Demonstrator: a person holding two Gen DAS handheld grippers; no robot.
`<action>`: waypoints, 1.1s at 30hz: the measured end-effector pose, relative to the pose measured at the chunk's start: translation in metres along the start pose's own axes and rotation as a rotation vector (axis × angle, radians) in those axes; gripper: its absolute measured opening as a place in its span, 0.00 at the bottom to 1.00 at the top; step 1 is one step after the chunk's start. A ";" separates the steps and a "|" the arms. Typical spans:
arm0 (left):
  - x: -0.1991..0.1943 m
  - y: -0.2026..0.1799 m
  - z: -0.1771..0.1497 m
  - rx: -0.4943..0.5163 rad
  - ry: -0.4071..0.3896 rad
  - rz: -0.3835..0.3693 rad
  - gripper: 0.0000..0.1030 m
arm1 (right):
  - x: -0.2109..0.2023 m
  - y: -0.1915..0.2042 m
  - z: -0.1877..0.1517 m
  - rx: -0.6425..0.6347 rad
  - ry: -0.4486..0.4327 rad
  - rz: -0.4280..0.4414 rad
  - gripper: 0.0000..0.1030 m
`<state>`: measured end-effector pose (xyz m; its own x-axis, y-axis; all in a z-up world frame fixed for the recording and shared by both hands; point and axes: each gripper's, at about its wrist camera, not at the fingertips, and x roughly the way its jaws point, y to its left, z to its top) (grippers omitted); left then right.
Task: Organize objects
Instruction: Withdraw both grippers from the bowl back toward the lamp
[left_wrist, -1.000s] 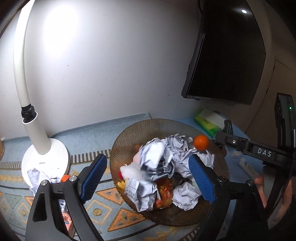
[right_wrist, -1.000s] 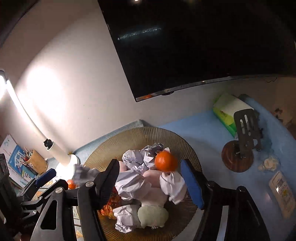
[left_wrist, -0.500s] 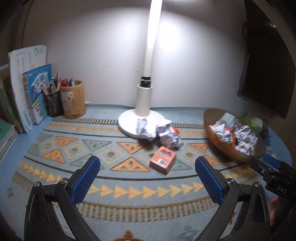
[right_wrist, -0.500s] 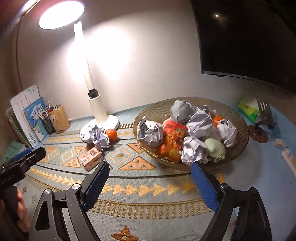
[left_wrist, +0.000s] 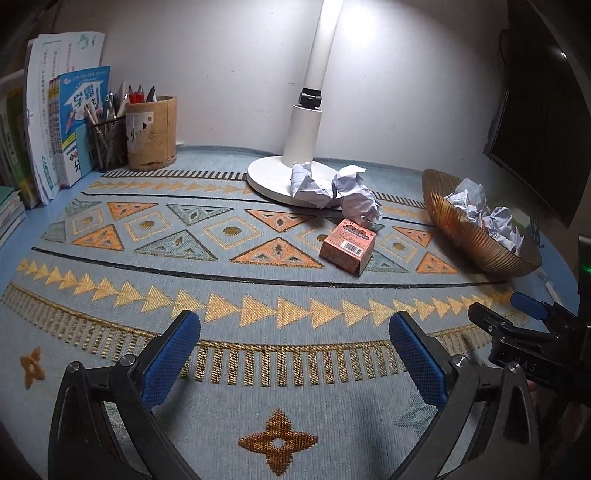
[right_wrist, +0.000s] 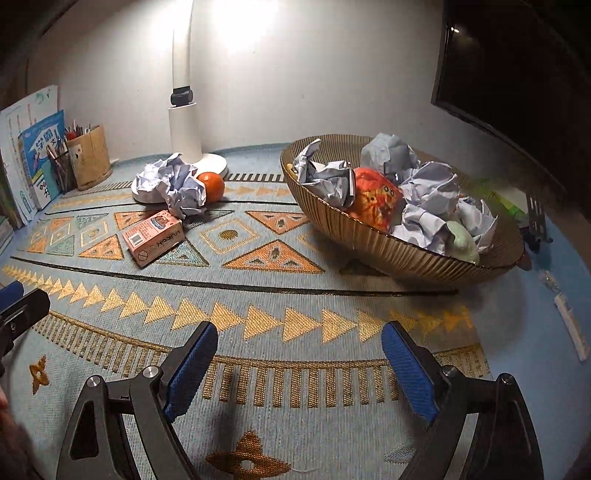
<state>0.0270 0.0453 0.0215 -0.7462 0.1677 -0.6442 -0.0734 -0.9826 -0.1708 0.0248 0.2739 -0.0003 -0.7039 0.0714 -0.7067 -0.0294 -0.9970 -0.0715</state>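
Note:
A brown ribbed bowl (right_wrist: 406, 254) (left_wrist: 469, 240) holds crumpled paper balls (right_wrist: 428, 188), an orange snack packet (right_wrist: 373, 199) and a pale green object (right_wrist: 461, 240). On the patterned mat lie a pink box (left_wrist: 349, 245) (right_wrist: 153, 236), loose crumpled paper balls (left_wrist: 343, 192) (right_wrist: 173, 184) and an orange (right_wrist: 211, 186) by the lamp base. My left gripper (left_wrist: 293, 358) is open and empty, low over the mat's near edge. My right gripper (right_wrist: 299, 362) is open and empty, in front of the bowl.
A white desk lamp (left_wrist: 306, 125) stands at the back. A pen holder (left_wrist: 151, 133) and books (left_wrist: 70, 125) stand at the back left. A dark monitor (right_wrist: 517, 66) hangs at the right. A remote (right_wrist: 570, 325) and a phone stand (right_wrist: 535, 221) lie right of the bowl.
Both grippers have pulled back from over the bowl and dropped low toward the mat's near edge. An orange seen above the bowl earlier now lies in it, hidden behind paper.

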 end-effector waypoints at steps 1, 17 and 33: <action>0.002 0.000 -0.001 -0.004 0.015 0.005 1.00 | 0.001 -0.001 0.000 0.008 0.007 0.003 0.87; 0.013 0.006 -0.003 -0.039 0.077 0.032 1.00 | 0.005 0.004 -0.001 -0.016 0.029 0.016 0.87; 0.016 0.006 -0.003 -0.036 0.088 0.029 1.00 | 0.008 0.006 -0.001 -0.021 0.041 0.026 0.87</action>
<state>0.0169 0.0424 0.0081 -0.6864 0.1474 -0.7122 -0.0277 -0.9838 -0.1770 0.0201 0.2686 -0.0072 -0.6744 0.0466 -0.7369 0.0042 -0.9977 -0.0670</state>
